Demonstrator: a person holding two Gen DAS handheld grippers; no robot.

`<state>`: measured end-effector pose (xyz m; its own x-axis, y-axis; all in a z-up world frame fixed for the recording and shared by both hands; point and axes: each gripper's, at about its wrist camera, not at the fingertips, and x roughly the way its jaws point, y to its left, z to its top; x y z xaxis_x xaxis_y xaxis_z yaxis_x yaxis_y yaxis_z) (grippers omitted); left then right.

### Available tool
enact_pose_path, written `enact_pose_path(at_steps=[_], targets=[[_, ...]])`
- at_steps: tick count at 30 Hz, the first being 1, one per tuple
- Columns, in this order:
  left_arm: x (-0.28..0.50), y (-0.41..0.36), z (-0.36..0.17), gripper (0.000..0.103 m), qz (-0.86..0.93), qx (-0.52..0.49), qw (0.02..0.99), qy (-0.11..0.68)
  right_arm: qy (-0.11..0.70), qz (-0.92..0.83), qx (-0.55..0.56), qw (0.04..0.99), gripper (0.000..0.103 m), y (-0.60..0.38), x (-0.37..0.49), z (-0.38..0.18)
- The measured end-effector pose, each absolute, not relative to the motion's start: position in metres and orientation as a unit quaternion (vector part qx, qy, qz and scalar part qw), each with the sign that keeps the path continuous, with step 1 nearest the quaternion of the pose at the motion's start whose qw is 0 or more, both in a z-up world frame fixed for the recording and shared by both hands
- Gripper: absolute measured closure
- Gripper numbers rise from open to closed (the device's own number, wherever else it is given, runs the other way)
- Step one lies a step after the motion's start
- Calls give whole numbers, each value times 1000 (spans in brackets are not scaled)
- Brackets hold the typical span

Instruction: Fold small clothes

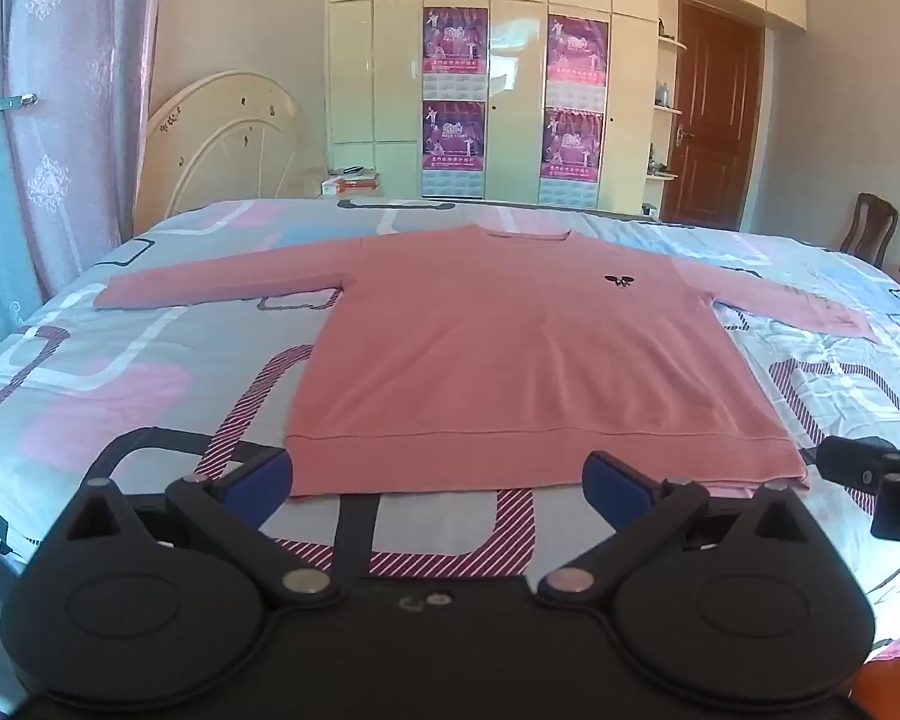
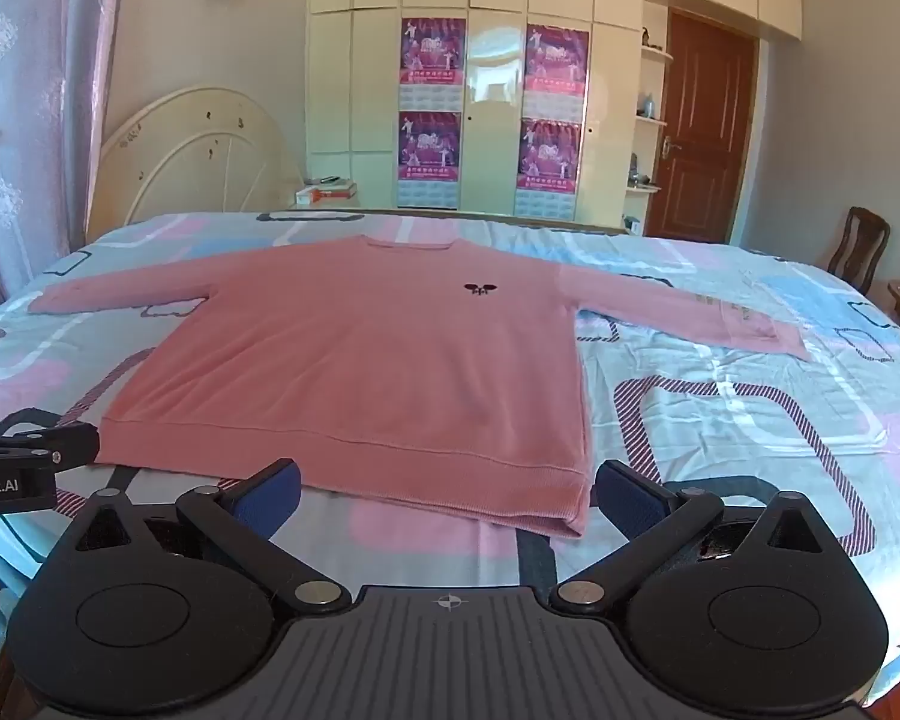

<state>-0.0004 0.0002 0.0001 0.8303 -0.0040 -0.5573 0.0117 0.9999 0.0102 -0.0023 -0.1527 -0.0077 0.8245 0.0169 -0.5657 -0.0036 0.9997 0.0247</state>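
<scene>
A pink long-sleeved sweater [image 1: 510,348] [image 2: 366,372] lies flat and face up on the bed, both sleeves spread out, its neck toward the far side and a small dark emblem on its chest. My left gripper [image 1: 438,483] hovers open just in front of the hem, left of the hem's middle. My right gripper [image 2: 447,495] is open too, over the hem's near right corner [image 2: 570,516]. Nothing is between either pair of blue pads. The right gripper's body [image 1: 876,474] shows at the left wrist view's right edge, and the left gripper's body [image 2: 18,468] at the right wrist view's left edge.
The bed wears a patterned sheet [image 1: 120,372] [image 2: 750,420] in blue, pink and grey. Behind it are a cream headboard [image 1: 222,144], a wardrobe with posters [image 1: 510,96], a brown door [image 1: 714,114] and a wooden chair [image 1: 870,228]. Curtains [image 1: 60,120] hang at the left.
</scene>
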Motion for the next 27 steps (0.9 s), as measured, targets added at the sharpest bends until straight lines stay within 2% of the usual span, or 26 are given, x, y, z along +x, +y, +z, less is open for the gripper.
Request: enact_pose_path(at_steps=[27], targets=[[-5, 1, 7, 0, -3, 10, 957, 291, 278, 9, 6, 961, 0, -154, -12, 0]])
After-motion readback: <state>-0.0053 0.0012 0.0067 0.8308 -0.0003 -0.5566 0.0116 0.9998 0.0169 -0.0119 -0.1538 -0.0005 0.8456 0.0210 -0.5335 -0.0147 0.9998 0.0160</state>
